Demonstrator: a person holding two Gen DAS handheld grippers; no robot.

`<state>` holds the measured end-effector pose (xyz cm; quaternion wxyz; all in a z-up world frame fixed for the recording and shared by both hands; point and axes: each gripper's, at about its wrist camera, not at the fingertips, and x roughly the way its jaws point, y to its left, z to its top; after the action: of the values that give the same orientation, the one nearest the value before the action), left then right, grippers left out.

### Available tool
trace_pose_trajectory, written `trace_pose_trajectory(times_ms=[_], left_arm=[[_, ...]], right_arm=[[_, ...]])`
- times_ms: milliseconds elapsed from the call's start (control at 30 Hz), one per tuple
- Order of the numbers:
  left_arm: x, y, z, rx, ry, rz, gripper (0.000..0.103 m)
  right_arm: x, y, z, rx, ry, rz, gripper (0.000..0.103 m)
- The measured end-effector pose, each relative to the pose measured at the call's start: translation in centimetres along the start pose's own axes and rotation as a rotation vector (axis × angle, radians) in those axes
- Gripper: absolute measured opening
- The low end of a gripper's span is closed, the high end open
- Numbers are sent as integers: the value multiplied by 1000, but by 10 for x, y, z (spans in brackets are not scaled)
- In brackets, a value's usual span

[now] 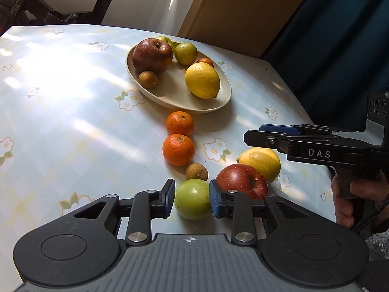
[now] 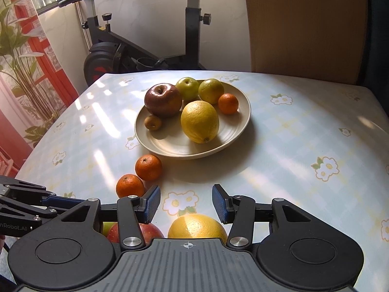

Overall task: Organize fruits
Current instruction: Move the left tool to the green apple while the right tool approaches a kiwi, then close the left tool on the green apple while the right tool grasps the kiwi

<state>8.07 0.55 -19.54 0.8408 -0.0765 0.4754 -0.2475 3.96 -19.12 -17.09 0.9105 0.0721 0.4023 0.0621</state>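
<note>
The table [image 1: 60,92], covered in a pale blue flowered cloth, is carrying everything. Toward its far side a cream plate [image 1: 150,92] is holding a dark red apple [image 1: 152,55], a large lemon [image 1: 202,80], two green fruits, a small orange one and a small brown fruit [image 1: 147,79].

Nearer the cameras, loose fruit is lying on the cloth in a curving line: two mandarins [image 1: 180,123] one behind the other, a small brown fruit [image 1: 197,171], a red apple [image 1: 242,181] and a second lemon [image 1: 261,161] just behind it.

The left gripper [image 1: 192,196] is reaching down to a green apple [image 1: 193,199] at the near end of that line. The apple is sitting between the two blue pads; the right-hand pad is lying against its side, the left-hand one is standing at its edge, and I cannot tell whether the pads are pressing on it. The red apple is sitting just beyond the right-hand pad.

The right gripper [image 2: 186,203] is hovering over the second lemon with its jaws parted and nothing between the pads; the lemon is showing just below them. A hand [image 1: 350,199] is holding its grip.
</note>
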Motion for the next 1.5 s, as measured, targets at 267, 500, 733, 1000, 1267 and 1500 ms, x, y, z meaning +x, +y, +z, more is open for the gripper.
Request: trace_pose_trajectory(times_ms=[267,500,733,1000,1267,1500], left_arm=[[2,-8,-7,61,30,-18,37],[6,-13,-7,112,38,7,38],[11,-11,-9,136,56,22,46],[20,-15,-8,168,50,18,47],[11,-12,-12,160,9,41,46],[-8,3,-4,100,-62,96,46]], right_arm=[[-2,0,-2,4,3,14,44],[-2,-1,-3,9,2,20,44],[-4,-1,-4,6,-2,19,44],[-9,-7,-3,20,-9,25,44],[-17,-13,4,31,-32,18,44],[0,10,21,-91,50,73,44]])
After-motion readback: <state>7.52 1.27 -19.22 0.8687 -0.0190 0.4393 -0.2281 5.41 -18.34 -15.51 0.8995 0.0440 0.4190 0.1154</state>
